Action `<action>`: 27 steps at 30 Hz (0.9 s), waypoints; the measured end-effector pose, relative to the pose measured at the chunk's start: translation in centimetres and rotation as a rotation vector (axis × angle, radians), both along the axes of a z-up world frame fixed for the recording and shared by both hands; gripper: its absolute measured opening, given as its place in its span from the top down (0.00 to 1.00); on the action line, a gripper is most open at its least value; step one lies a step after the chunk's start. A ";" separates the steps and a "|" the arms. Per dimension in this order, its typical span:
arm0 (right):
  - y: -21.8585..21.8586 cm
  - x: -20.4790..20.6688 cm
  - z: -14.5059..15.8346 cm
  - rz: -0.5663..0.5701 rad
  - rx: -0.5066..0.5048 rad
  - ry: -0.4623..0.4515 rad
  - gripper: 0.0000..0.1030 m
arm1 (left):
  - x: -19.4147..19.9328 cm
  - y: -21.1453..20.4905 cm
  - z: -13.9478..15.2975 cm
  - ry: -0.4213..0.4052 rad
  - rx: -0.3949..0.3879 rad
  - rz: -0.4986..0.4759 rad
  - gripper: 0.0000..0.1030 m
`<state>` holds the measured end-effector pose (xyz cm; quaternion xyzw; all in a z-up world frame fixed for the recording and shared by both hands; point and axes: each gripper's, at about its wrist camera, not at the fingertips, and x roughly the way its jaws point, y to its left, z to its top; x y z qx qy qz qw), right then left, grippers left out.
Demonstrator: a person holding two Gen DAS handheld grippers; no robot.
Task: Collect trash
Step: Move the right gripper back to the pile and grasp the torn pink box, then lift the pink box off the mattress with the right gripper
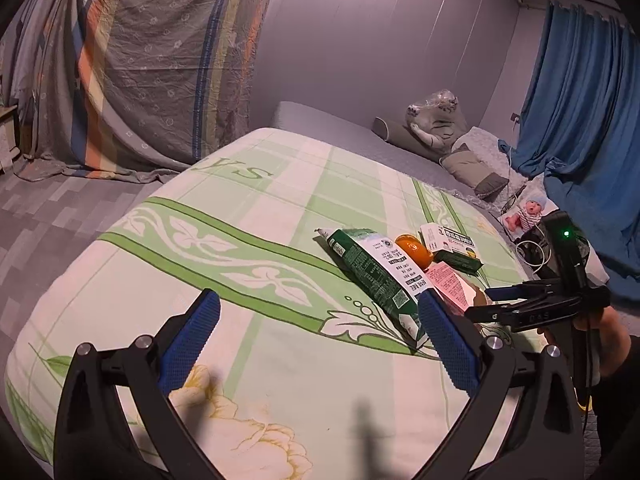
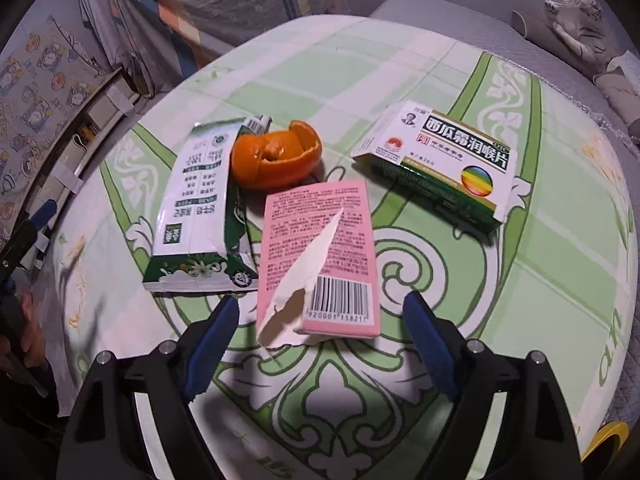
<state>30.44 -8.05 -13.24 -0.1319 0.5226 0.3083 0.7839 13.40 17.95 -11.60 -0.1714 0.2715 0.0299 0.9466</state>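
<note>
Four pieces of trash lie together on the green floral bedspread (image 2: pixel 560 280). They are a torn pink box (image 2: pixel 320 240), a flattened green-and-white milk carton (image 2: pixel 200 216), an orange peel (image 2: pixel 276 156) and a green-and-white medicine box (image 2: pixel 440 164). My right gripper (image 2: pixel 320 306) points down at the pink box, open, with the box's near end between its blue pads and untouched. My left gripper (image 1: pixel 318 298) is open over the bedspread. Its right pad is beside the carton (image 1: pixel 372 272). The left view also shows the peel (image 1: pixel 414 250), the medicine box (image 1: pixel 452 246) and the right gripper (image 1: pixel 480 303).
A grey mattress with pillows and a wrapped plush tiger (image 1: pixel 434 120) lies beyond the bedspread. A blue curtain (image 1: pixel 580 120) hangs at the right and a striped sheet (image 1: pixel 140 60) at the left. A person's hand (image 1: pixel 608 340) holds the right gripper.
</note>
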 end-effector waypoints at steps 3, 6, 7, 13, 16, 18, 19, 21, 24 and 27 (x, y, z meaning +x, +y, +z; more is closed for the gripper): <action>0.6 0.7 -1.0 0.014 -0.028 0.019 0.21 | 0.0 0.1 -0.3 0.009 -0.001 0.003 0.08; 0.6 1.5 -1.7 0.005 -0.021 0.047 0.21 | 0.0 0.4 -0.4 0.012 -0.007 0.011 0.08; 0.6 1.7 -1.8 0.001 -0.017 0.051 0.22 | 0.0 0.4 -0.4 0.015 -0.008 0.015 0.08; 0.4 1.8 -1.6 -0.006 -0.019 0.024 0.44 | 0.2 -0.5 -0.3 0.025 0.024 0.011 0.08; -0.5 1.7 -1.1 -0.036 0.017 0.016 0.54 | 0.4 -1.2 0.0 0.026 0.052 0.001 0.08; -1.2 1.3 -0.6 -0.048 0.035 0.002 0.55 | 0.8 -2.1 0.5 0.024 0.087 -0.013 0.08; -2.0 1.0 -0.1 -0.060 0.064 -0.002 0.56 | 1.1 -2.3 0.7 0.023 0.101 -0.024 0.08; -3.0 0.6 0.7 -0.076 0.103 -0.001 0.56 | 1.9 -3.3 1.3 0.019 0.139 -0.059 0.08; -5.9 -0.2 1.8 -0.115 0.194 0.028 0.56 | 3.6 -5.4 2.3 -0.001 0.216 -0.134 0.08; -9.2 -1.7 3.0 -0.164 0.263 0.029 0.56 | 5.2 -7.0 2.9 -0.025 0.250 -0.211 0.08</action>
